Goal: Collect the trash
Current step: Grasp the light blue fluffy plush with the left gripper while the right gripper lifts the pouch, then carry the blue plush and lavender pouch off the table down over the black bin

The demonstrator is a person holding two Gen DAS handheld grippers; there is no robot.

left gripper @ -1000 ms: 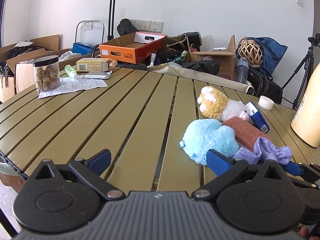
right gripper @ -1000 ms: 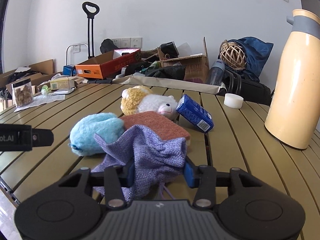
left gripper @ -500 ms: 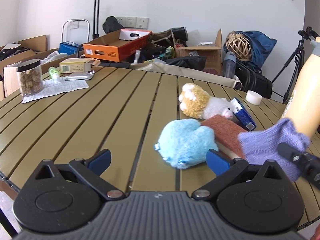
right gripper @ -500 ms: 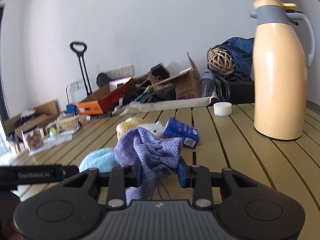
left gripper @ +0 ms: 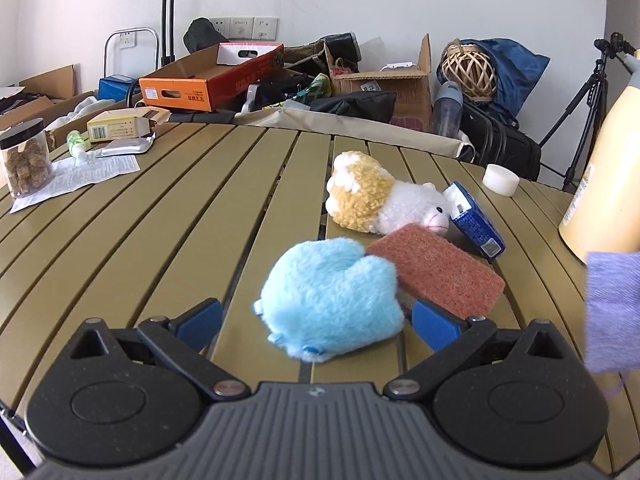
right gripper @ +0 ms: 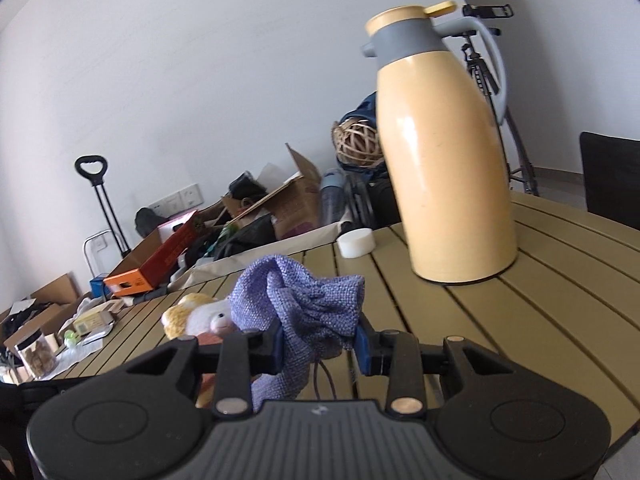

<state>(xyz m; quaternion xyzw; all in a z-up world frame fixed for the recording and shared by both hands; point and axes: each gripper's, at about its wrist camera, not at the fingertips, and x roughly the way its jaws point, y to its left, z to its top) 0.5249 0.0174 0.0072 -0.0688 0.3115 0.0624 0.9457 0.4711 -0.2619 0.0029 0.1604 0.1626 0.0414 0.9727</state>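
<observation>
Nearest, the right gripper (right gripper: pixel 318 346) has its blue pads pinched tight on a crumpled purple woven cloth (right gripper: pixel 304 308), held above the slatted olive table (right gripper: pixel 520 320). The left gripper (left gripper: pixel 316 320) hovers low with its jaws spread wide and gripping nothing, and a fluffy light-blue plush (left gripper: pixel 332 300) lies on the slats between its fingertips. Just beyond lie a rust-brown scouring pad (left gripper: pixel 436 272), a yellow-and-white plush lamb (left gripper: pixel 380 200) and a small blue carton (left gripper: pixel 476 220), with a tall yellow thermos jug (right gripper: pixel 444 168) and a white cap (right gripper: pixel 356 242) towards the table's far right edge.
</observation>
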